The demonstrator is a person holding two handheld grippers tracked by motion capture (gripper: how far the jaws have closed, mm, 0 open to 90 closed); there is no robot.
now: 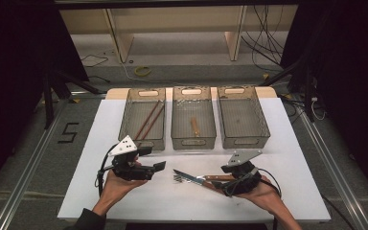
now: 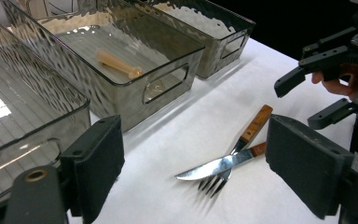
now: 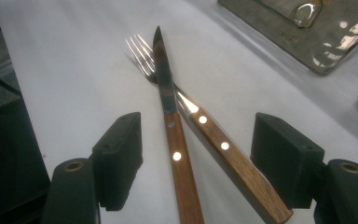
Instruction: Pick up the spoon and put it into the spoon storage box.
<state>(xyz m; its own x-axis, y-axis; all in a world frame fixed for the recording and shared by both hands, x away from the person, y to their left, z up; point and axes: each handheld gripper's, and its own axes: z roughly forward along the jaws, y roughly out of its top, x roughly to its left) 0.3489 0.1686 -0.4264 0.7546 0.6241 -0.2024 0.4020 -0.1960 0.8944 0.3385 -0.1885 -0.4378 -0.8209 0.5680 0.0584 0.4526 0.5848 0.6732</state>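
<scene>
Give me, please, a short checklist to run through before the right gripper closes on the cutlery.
1. Right gripper open wide enough: ok, pads clear of both handles.
2. One item alone between the jaws: not ok, the knife and the fork handles both lie there.
3. Knife free to lift: ok, it lies crossed on top of the fork.
4. Left gripper out of the way: ok, open and apart from the cutlery.
5. Right bin has room: ok, looks empty.

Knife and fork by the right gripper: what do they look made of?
Knife: shiny metal blade, likely steel, that mirrors the light; brown handle with visible grain and pale rivets, probably varnished wood. Fork: bright metal tines, with the same kind of riveted wood-look handle.
</scene>
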